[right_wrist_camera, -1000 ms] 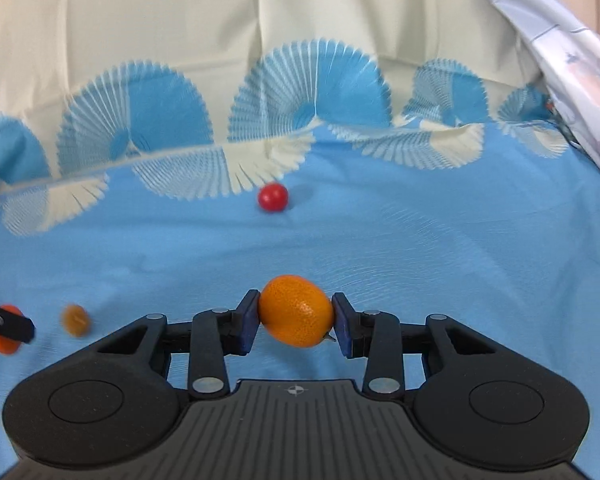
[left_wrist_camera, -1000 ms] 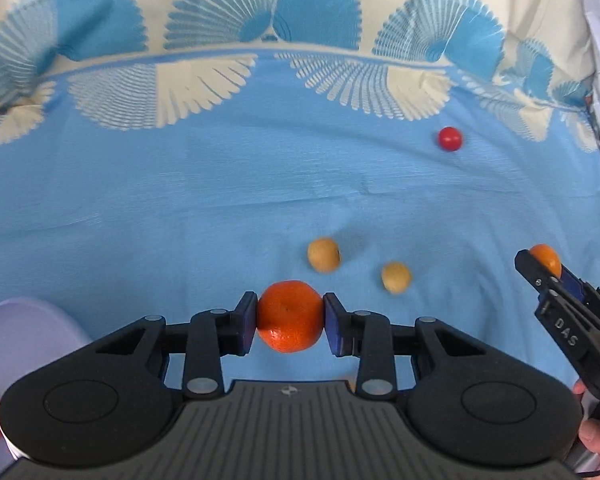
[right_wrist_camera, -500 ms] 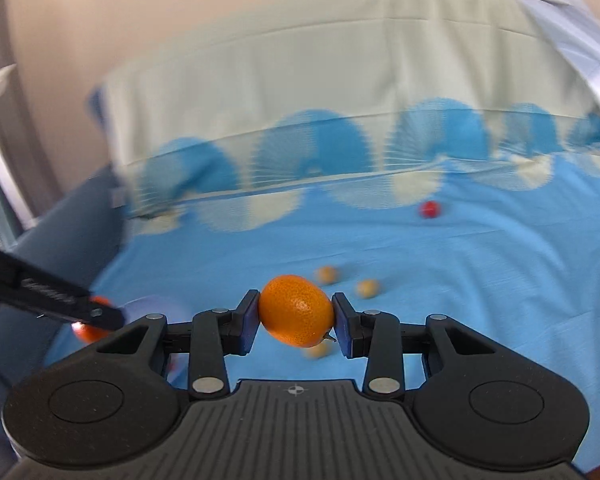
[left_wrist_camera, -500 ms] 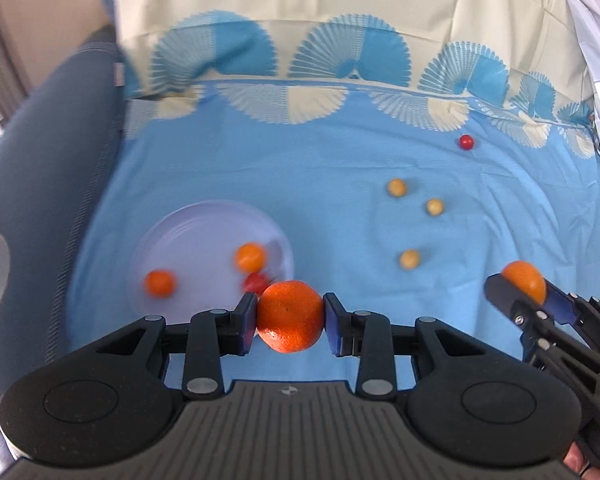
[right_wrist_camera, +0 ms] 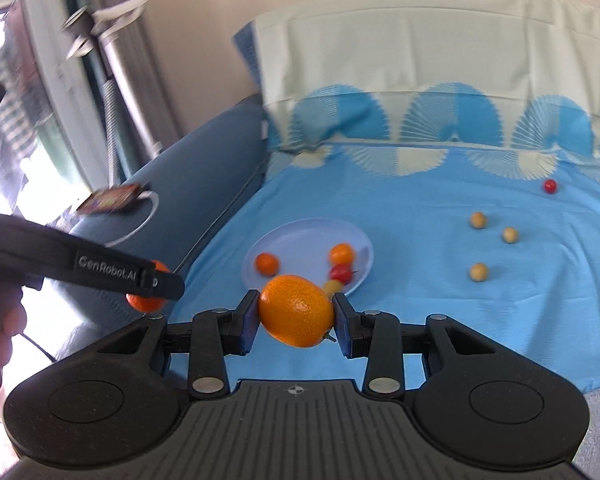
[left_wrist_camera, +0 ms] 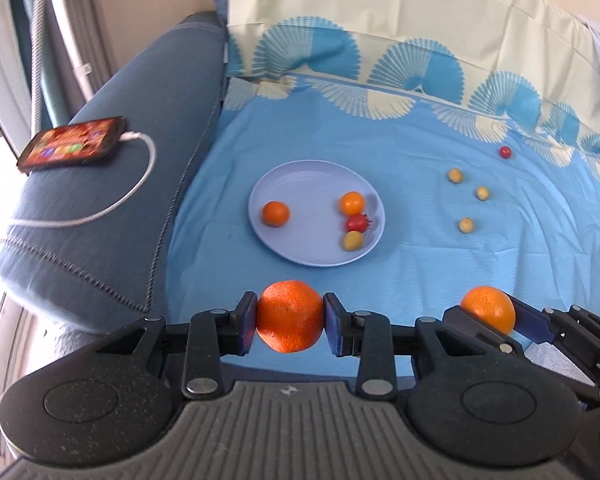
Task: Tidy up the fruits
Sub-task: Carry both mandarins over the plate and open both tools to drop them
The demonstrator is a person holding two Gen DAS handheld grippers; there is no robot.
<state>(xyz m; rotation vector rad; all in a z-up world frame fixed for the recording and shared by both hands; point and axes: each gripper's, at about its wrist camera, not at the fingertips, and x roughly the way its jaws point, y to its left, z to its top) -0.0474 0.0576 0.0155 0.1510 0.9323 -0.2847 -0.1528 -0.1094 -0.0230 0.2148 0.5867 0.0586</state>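
Left wrist view: left gripper (left_wrist_camera: pixel 290 322) pinching a mandarin (left_wrist_camera: pixel 290 316), with the lilac plate (left_wrist_camera: pixel 284 176) straight ahead and below, just beyond the fingertips; right gripper (left_wrist_camera: pixel 488 314) alongside, clamped on a second orange (left_wrist_camera: pixel 488 307).

Right wrist view: same plate (right_wrist_camera: pixel 300 232) ahead, slightly left, partly hidden behind the pinched orange (right_wrist_camera: pixel 296 310). Left claw judged nearer.
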